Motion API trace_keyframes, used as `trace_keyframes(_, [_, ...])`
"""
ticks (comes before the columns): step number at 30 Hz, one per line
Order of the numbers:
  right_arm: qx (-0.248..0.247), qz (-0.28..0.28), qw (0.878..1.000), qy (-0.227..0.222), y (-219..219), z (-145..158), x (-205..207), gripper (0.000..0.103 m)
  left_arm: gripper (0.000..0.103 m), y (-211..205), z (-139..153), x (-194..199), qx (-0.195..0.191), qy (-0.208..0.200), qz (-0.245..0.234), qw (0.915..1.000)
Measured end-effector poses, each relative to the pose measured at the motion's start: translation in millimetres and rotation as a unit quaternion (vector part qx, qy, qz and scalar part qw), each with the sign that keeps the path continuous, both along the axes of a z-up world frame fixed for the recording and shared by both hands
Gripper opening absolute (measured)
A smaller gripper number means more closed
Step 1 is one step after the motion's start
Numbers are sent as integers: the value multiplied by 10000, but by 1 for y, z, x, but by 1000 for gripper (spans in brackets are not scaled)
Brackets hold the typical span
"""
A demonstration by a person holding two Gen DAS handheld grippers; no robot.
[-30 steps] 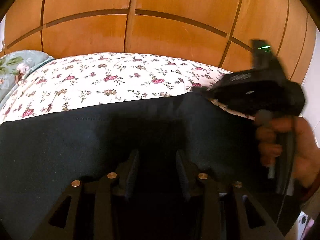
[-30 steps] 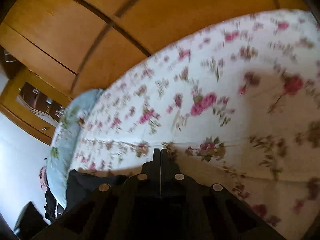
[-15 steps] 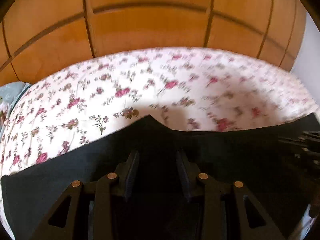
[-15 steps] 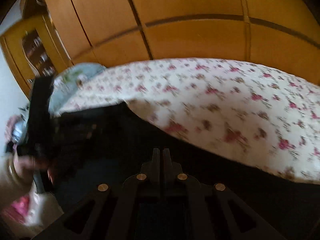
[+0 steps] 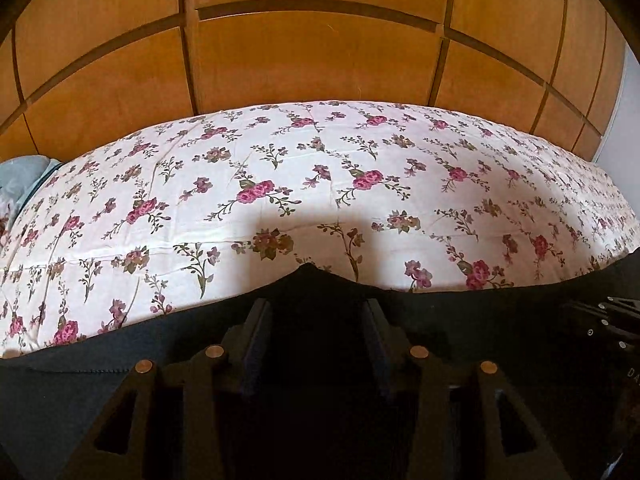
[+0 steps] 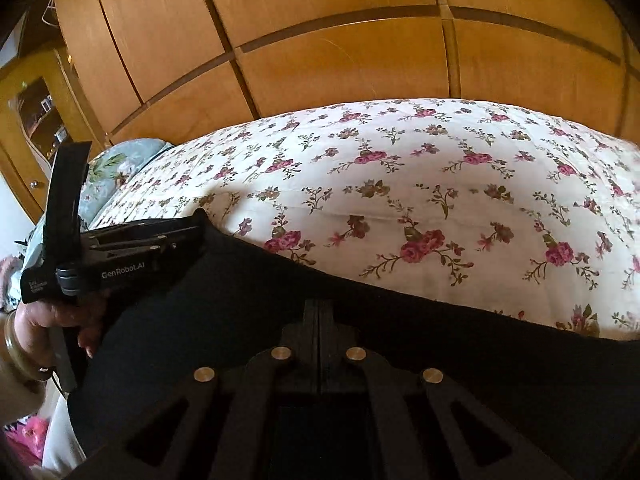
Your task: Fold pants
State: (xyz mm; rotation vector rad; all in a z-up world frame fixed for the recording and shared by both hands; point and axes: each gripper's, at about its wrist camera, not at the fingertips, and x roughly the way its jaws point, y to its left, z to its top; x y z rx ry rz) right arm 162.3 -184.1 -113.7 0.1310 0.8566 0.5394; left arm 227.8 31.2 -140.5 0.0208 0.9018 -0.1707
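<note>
The black pants (image 5: 120, 364) lie along the near edge of the bed (image 5: 320, 184), long axis running left to right, directly under both my grippers. My left gripper (image 5: 316, 332) sits over a raised peak of cloth — jaws opening, cloth between but not pinched. My right gripper (image 6: 319, 316) has jaws fully closed; whether they pinch the fabric I cannot tell.

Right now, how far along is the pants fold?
Done: the black fabric pants lie along the near edge of the floral bedsheet. In hand: the right gripper is shut over the cloth, though a pinch isn't clear; the left gripper is opening at a raised peak. Left: no finished fold is visible.
</note>
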Motion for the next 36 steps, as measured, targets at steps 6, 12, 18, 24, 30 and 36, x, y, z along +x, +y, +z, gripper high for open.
trace_keyframes(6, [215, -14, 9997, 61, -5, -2, 1, 0, 49, 1, 1, -1, -19, -9, -10, 10000])
trace_keyframes(12, [275, -7, 9996, 65, -6, -4, 1, 0, 50, 2, 5, -6, 1, 35, 29, 10000])
trace_keyframes(18, [291, -7, 9996, 70, -6, -4, 1, 0, 50, 12, 21, -35, -71, 138, 374, 9992])
trace_keyframes(24, [269, -22, 9996, 52, -6, -3, -1, 0, 50, 26, 28, -79, -367, 135, 735, 9965])
trace_keyframes(30, [-41, -211, 9998, -31, -4, 13, -13, 6, 52, 28, 11, -103, -8, -102, 628, 9980])
trace_keyframes(36, [709, -1000, 9923, -163, -58, 40, -64, 39, 53, 26, 6, -117, 82, -394, 628, 9972])
